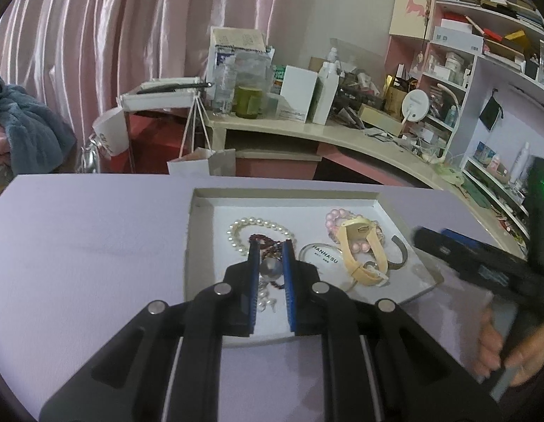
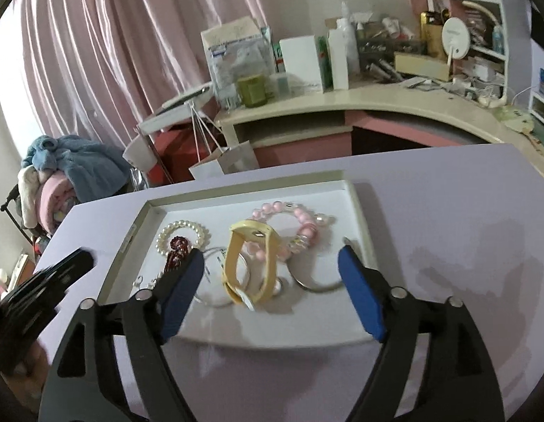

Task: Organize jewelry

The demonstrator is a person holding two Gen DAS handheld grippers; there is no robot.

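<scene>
Jewelry lies heaped in a shallow white tray (image 1: 201, 246) on a lilac table (image 1: 78, 246): a pearl bracelet (image 1: 236, 234), a dark red bead string (image 1: 263, 241), a pink bead bracelet (image 2: 300, 221), a yellow watch (image 2: 244, 267), a clear bangle (image 1: 319, 255) with printed lettering, and an open metal cuff (image 2: 317, 286).

The left gripper (image 1: 270, 246) hangs over the tray's left half, its blue-padded jaws drawn close but with a gap between them. A small silvery ball (image 1: 271, 269) sits in that gap; whether the pads actually touch it I cannot tell. The right gripper (image 2: 272, 263) hovers with jaws spread wide, the watch and bangle between them, holding nothing.

My reading is that the pieces are already gathered and the work now is sorting within the tray, with the left tool either picking at or just releasing the tangle of red beads and small clear-beaded bits near the ball. The next move likely needs a fine pinch on one strand only, lifted slowly so the overlapping pearls do not drag along.

The pearls are round and glossy, the red beads faceted and dark, the pink ones cloudy and smooth. The watch strap looks soft and rubbery, folded into a loop. The cuff is thin, hard and shiny, so likely to slip.
</scene>
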